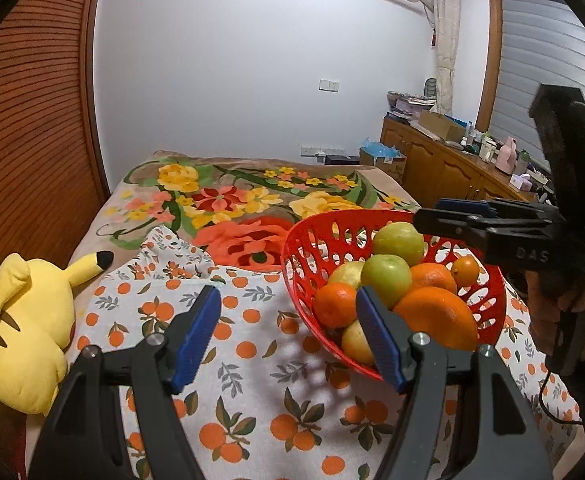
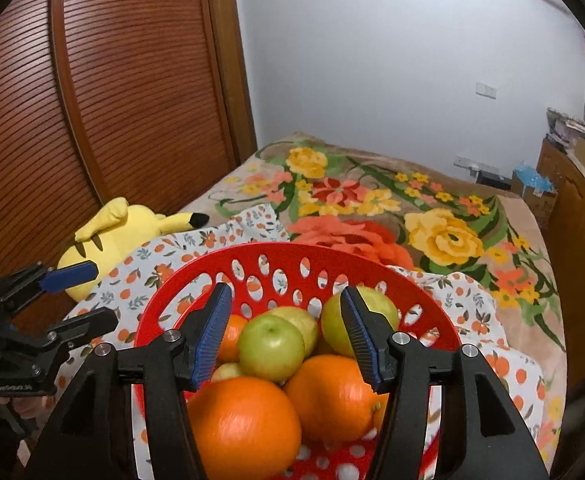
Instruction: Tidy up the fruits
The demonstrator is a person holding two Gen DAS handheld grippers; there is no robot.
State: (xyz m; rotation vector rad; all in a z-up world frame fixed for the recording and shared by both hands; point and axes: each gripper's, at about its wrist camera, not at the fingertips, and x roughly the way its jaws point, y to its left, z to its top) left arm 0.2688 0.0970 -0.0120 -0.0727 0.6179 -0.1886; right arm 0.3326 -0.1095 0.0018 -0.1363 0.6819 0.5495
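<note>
A red perforated basket (image 1: 304, 264) (image 2: 284, 258) stands on an orange-print cloth (image 1: 252, 360) on the bed. It holds oranges (image 1: 436, 316) (image 2: 244, 424), green apples (image 1: 386, 280) (image 2: 271, 347) and yellowish fruit. My left gripper (image 1: 288, 332) is open and empty, just left of the basket, its right finger in front of the basket's near rim. It also shows in the right wrist view (image 2: 78, 296). My right gripper (image 2: 286, 332) is open and empty above the fruit pile. In the left wrist view it (image 1: 452, 216) hovers over the basket's right side.
A yellow plush toy (image 1: 24, 320) (image 2: 108, 240) lies at the cloth's left edge by the wooden wardrobe (image 1: 28, 120). A floral blanket (image 1: 232, 196) covers the bed beyond. A cluttered wooden cabinet (image 1: 444, 168) runs along the right.
</note>
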